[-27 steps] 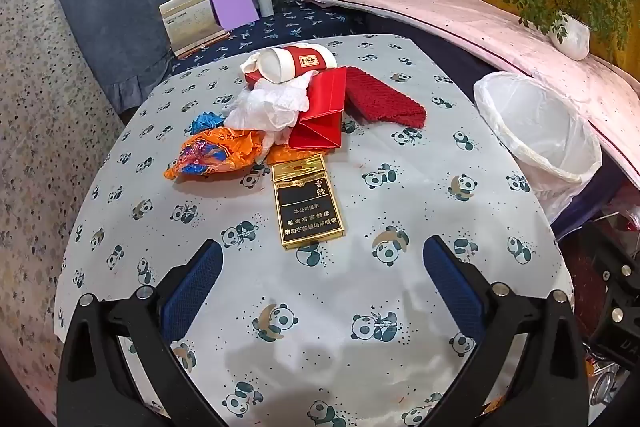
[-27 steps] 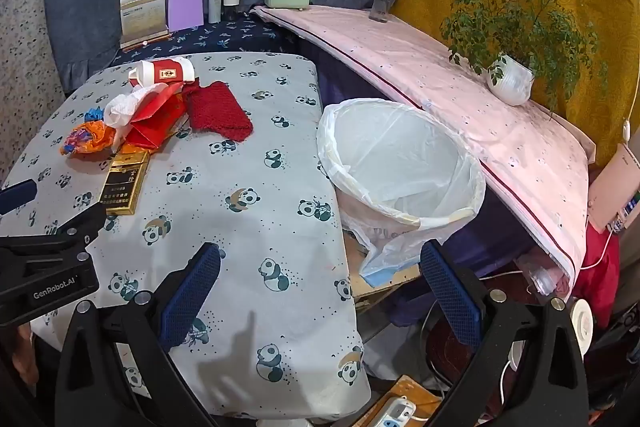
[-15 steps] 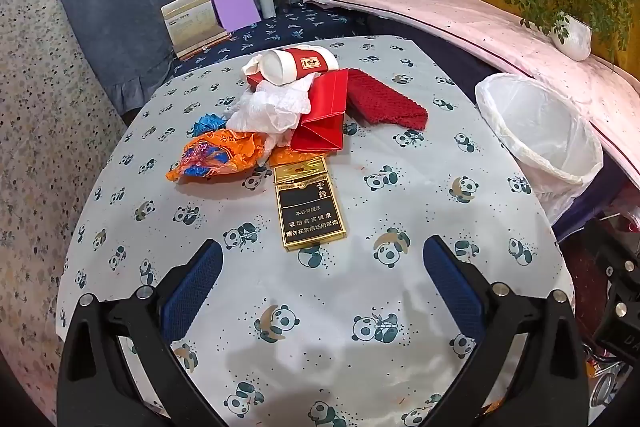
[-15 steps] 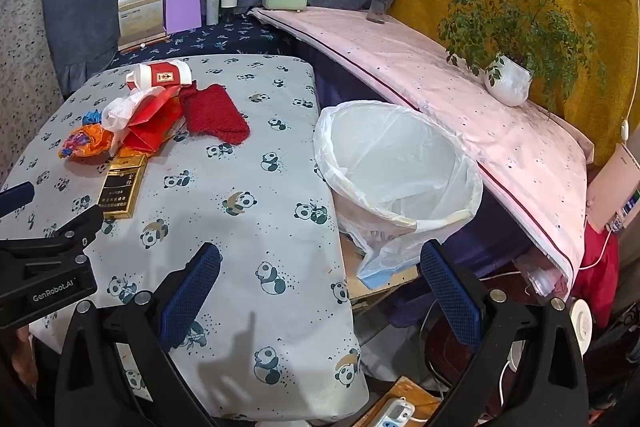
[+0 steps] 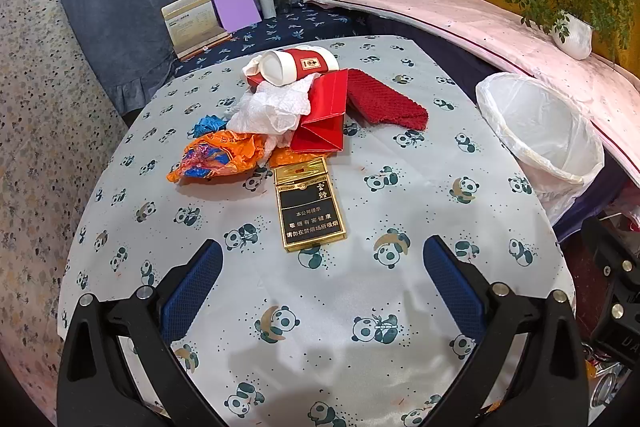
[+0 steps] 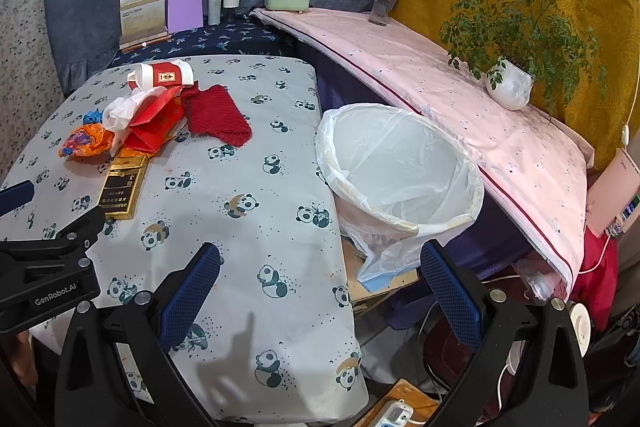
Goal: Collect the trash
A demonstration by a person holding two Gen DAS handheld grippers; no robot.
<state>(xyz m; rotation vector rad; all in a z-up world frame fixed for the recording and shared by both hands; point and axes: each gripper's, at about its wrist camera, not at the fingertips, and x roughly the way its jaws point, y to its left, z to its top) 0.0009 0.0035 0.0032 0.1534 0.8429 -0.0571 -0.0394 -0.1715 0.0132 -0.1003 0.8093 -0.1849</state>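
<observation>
Trash: a heap on the far left part of the bench [image 5: 400, 307], well apart from the bin [image 6: 400, 163].
Pack [image 5: 310, 207]: black-and-gold flat box, nearest item to the left gripper [image 5: 320, 283], lying flat at the near edge of the heap. Judged stiff and light; take it across its two long sides.
Wrapper [image 5: 216, 161]: orange crinkled film, left of the pack. Judged very light, slippery, crushable; pinch a raised fold.
Tissue [image 5: 276, 107]: white crumpled wad resting on the heap. Soft; any bunch will do.
Red carton [image 5: 324, 119]: folded card, leaning against the tissue. Judged light, semi-stiff; grip an edge.
Cup [image 5: 298, 65]: red-and-white, on its side at the far end. Likely to roll; grip across the body.
Red cloth [image 5: 384, 101]: knitted, right of the carton; whether it is trash cannot be told.
Bin: white-lined, empty as far as visible, off the bench's right edge, below bench level.
Left gripper: spread wide, nothing between its pads, above the bench short of the pack.
Right gripper [image 6: 320, 291]: spread wide, empty, over the bench's right edge near the bin.
</observation>
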